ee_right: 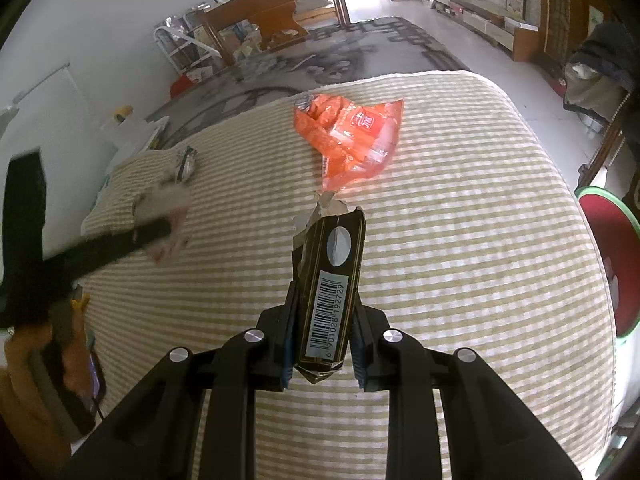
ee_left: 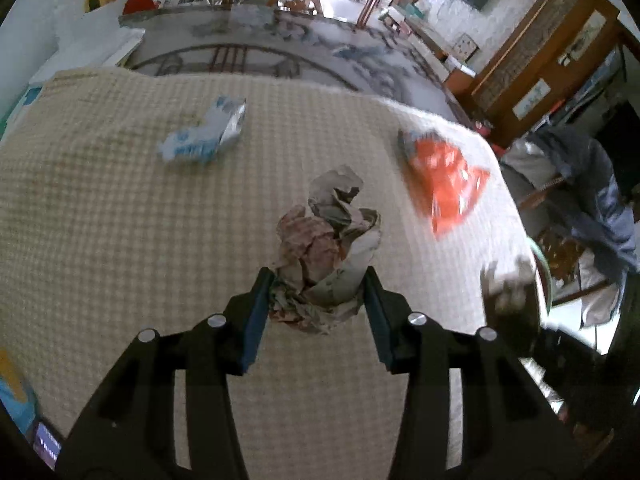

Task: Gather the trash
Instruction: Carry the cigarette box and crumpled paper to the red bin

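Looking along the left tool (ee_left: 319, 292), the left wrist view showed its two dark pads pressed against the lower sides of a crumpled paper ball (ee_left: 326, 254), gripping it over a checked cream cover (ee_left: 120, 220) on what seemed to be a bed. The hold sat low on loose, springy paper, so the ball could have slipped out or shed a piece if swung fast. A blue and white wrapper (ee_left: 208, 134) lay beyond to the left and an orange plastic bag (ee_left: 444, 176) to the right, both unclaimed. In the right wrist view, the right tool (ee_right: 322, 340) was clenched on a dark narrow carton (ee_right: 330, 284) with a barcode, its torn end pointing away. The carton stuck out far past the pads, so it could have pivoted or caught the cover. The orange bag lay just beyond its tip. A round red and green rimmed container (ee_right: 612, 256), possibly the bin, stood off the right edge; a careless drop could have missed it.
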A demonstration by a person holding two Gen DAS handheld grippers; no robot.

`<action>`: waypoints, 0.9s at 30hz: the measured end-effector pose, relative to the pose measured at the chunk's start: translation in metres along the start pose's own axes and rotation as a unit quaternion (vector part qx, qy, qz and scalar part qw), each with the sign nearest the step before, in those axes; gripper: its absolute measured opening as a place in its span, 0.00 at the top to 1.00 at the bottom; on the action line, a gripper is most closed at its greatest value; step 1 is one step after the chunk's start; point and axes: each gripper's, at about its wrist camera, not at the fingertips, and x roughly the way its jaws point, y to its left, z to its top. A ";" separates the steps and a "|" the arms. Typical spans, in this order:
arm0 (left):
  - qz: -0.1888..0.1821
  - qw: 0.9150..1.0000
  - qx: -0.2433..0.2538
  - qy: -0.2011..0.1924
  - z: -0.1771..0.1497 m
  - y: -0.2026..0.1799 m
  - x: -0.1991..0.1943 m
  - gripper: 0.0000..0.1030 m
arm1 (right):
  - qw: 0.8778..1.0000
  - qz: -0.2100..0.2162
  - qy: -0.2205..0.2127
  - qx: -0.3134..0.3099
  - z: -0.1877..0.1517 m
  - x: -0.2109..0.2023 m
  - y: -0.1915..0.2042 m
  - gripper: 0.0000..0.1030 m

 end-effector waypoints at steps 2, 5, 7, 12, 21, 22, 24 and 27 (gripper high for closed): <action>0.002 1.000 0.002 0.008 -0.011 0.000 -0.002 0.58 | 1.000 0.000 0.000 0.003 -0.001 0.000 -0.001 0.78; 0.004 1.000 0.010 0.013 -0.022 -0.002 -0.003 0.58 | 1.000 0.001 0.000 0.008 -0.002 0.000 -0.001 0.78; 0.004 1.000 0.013 0.014 -0.024 -0.004 -0.003 0.58 | 1.000 0.002 0.000 0.008 -0.004 -0.001 -0.001 0.78; 0.002 1.000 0.024 0.008 -0.024 -0.010 -0.008 0.58 | 1.000 0.003 -0.004 0.010 -0.006 -0.003 -0.001 0.78; -0.008 0.999 0.033 -0.001 -0.022 -0.023 -0.014 0.57 | 1.000 0.007 -0.010 0.017 -0.009 -0.007 -0.005 0.78; -0.008 0.999 0.033 -0.003 -0.022 -0.023 -0.016 0.57 | 1.000 0.008 -0.010 0.016 -0.008 -0.008 -0.005 0.78; -0.009 0.999 0.034 -0.007 -0.020 -0.026 -0.018 0.57 | 1.000 0.007 -0.013 0.015 -0.007 -0.009 -0.006 0.78; -0.011 0.999 0.036 -0.014 -0.018 -0.031 -0.022 0.57 | 1.000 0.003 -0.018 0.013 -0.006 -0.013 -0.007 0.78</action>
